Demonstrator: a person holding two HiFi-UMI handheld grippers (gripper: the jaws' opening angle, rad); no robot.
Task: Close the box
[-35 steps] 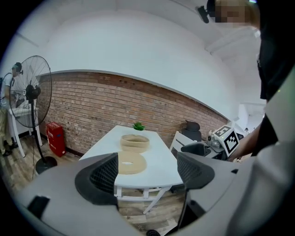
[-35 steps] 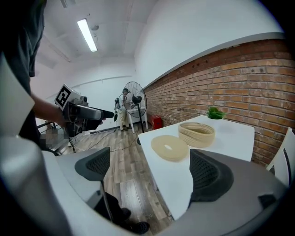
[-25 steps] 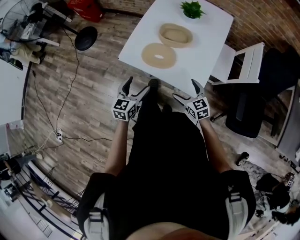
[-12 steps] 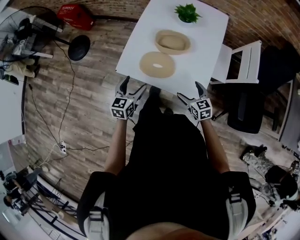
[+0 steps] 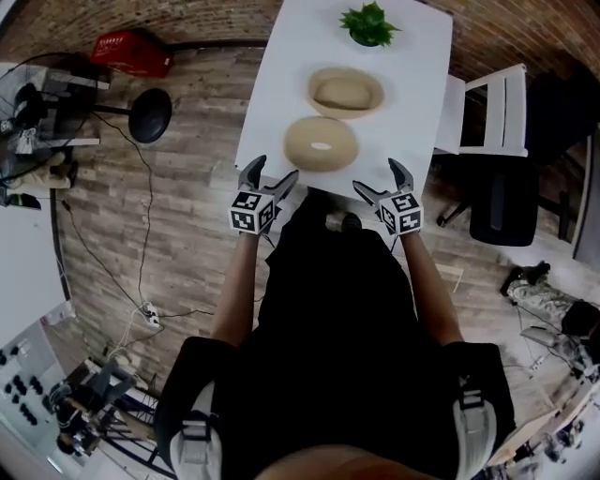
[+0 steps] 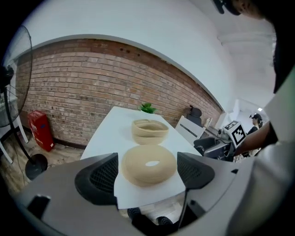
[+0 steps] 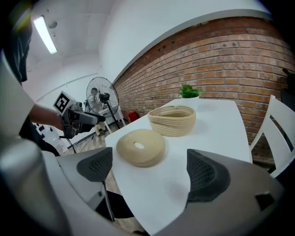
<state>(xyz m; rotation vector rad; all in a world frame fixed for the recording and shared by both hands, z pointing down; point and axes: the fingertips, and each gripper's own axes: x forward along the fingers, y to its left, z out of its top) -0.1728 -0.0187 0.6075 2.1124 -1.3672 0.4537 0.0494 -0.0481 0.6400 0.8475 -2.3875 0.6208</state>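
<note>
A round woven basket (image 5: 345, 92) stands open on the white table (image 5: 412, 84). Its flat woven lid (image 5: 322, 143), with a small hole in the middle, lies on the table just in front of it, near the table's near edge. My left gripper (image 5: 275, 173) hangs open at that edge, left of the lid. My right gripper (image 5: 377, 178) is open at the edge on the lid's right. In the left gripper view the lid (image 6: 148, 164) lies ahead of the open jaws, with the basket (image 6: 150, 131) behind it. The right gripper view shows the lid (image 7: 140, 146) and basket (image 7: 172, 120) to the left, nothing between the jaws.
A small green plant (image 5: 367, 22) stands at the table's far end. A white chair (image 5: 492, 108) and a black chair (image 5: 511, 202) stand to the right. On the wooden floor to the left are a fan base (image 5: 150, 114), a red object (image 5: 129, 52) and cables.
The person has stepped closer to the table. Both grippers have come forward to its near edge, either side of the lid. Both stay open.
</note>
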